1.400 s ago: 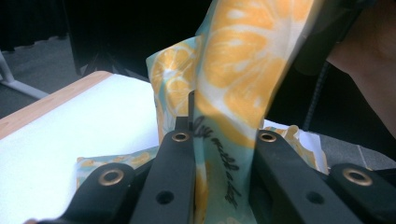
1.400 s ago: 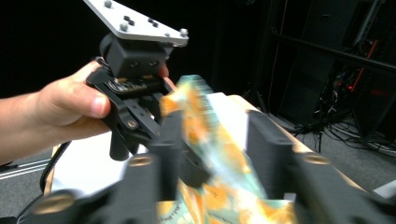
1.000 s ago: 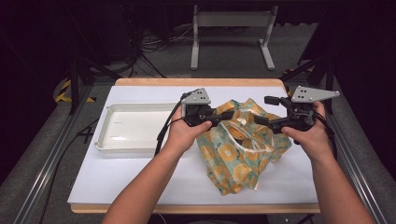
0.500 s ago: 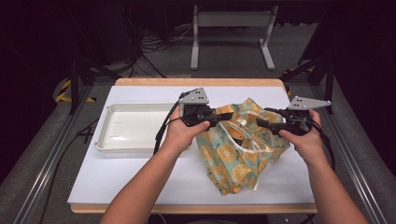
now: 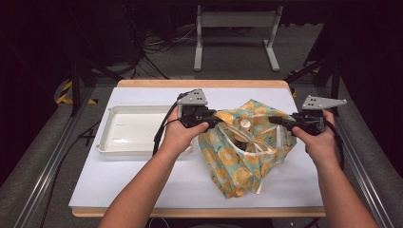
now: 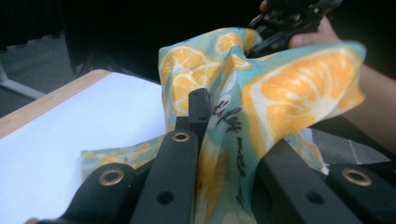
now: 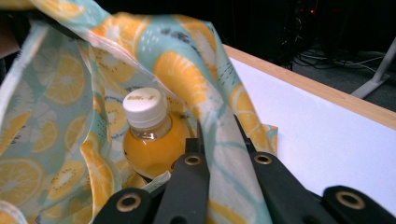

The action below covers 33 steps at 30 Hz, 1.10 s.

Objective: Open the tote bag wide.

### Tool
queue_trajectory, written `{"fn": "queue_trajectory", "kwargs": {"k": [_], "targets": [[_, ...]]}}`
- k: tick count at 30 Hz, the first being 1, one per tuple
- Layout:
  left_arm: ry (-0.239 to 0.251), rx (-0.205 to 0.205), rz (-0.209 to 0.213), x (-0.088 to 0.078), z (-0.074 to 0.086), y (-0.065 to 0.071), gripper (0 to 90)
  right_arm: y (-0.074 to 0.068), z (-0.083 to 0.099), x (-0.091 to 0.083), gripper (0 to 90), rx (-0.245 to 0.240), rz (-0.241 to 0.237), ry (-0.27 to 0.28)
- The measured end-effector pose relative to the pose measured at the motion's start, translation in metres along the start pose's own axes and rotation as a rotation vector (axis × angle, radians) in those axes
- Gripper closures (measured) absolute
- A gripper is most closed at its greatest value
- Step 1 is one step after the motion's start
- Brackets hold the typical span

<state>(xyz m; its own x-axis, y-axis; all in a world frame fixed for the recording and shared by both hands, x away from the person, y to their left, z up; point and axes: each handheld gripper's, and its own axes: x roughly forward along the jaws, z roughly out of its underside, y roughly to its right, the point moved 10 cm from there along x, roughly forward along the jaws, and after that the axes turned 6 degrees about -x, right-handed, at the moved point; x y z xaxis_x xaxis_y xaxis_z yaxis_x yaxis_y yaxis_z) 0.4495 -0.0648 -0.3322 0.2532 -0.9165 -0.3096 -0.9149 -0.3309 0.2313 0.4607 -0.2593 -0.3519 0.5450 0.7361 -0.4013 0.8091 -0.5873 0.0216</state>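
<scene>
A cloth bag (image 5: 237, 161) printed with orange slices stands on the white table sheet, its mouth held wide. Inside it stands an orange-juice bottle (image 7: 147, 130) with a white cap (image 5: 245, 123). My left gripper (image 5: 216, 118) is shut on the bag's left rim, and the cloth (image 6: 289, 98) runs between its jaws (image 6: 219, 121). My right gripper (image 5: 275, 119) has just been closing and is now shut on the right rim, with cloth (image 7: 56, 140) pinched between its jaws (image 7: 218, 140). The right gripper (image 6: 285, 23) also appears beyond the bag in the left gripper view.
A shallow white tray (image 5: 114, 147) lies on the sheet to the left of the bag. The table's wooden edge (image 5: 199, 83) runs along the back. A grey metal stand (image 5: 235, 19) is on the floor beyond, with cables around it.
The right gripper came in leftward and down to the bag's right rim and shut on the cloth. The left gripper kept its hold and stayed in place.
</scene>
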Motion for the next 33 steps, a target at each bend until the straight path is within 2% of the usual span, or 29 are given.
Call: {"fn": "queue_trajectory", "kwargs": {"k": [9, 10, 19, 25, 33], "targets": [[-0.054, 0.004, -0.065, -0.013, 0.018, -0.018, 84.0, -0.001, -0.006, -0.004, 89.4, 0.0, -0.016, 0.015], [-0.057, -0.006, -0.067, -0.014, 0.02, -0.021, 84.0, 0.0, -0.006, -0.004, 89.3, 0.006, -0.015, 0.015], [-0.062, -0.044, -0.111, -0.019, 0.029, -0.04, 85.1, 0.007, -0.007, 0.0, 89.3, 0.03, -0.012, 0.022], [-0.07, -0.053, -0.145, -0.019, 0.037, -0.052, 85.7, 0.01, -0.007, 0.003, 89.1, 0.044, -0.019, 0.028], [-0.059, -0.071, -0.165, -0.017, 0.039, -0.06, 86.0, 0.012, -0.007, 0.005, 89.1, 0.063, -0.026, 0.044]]}}
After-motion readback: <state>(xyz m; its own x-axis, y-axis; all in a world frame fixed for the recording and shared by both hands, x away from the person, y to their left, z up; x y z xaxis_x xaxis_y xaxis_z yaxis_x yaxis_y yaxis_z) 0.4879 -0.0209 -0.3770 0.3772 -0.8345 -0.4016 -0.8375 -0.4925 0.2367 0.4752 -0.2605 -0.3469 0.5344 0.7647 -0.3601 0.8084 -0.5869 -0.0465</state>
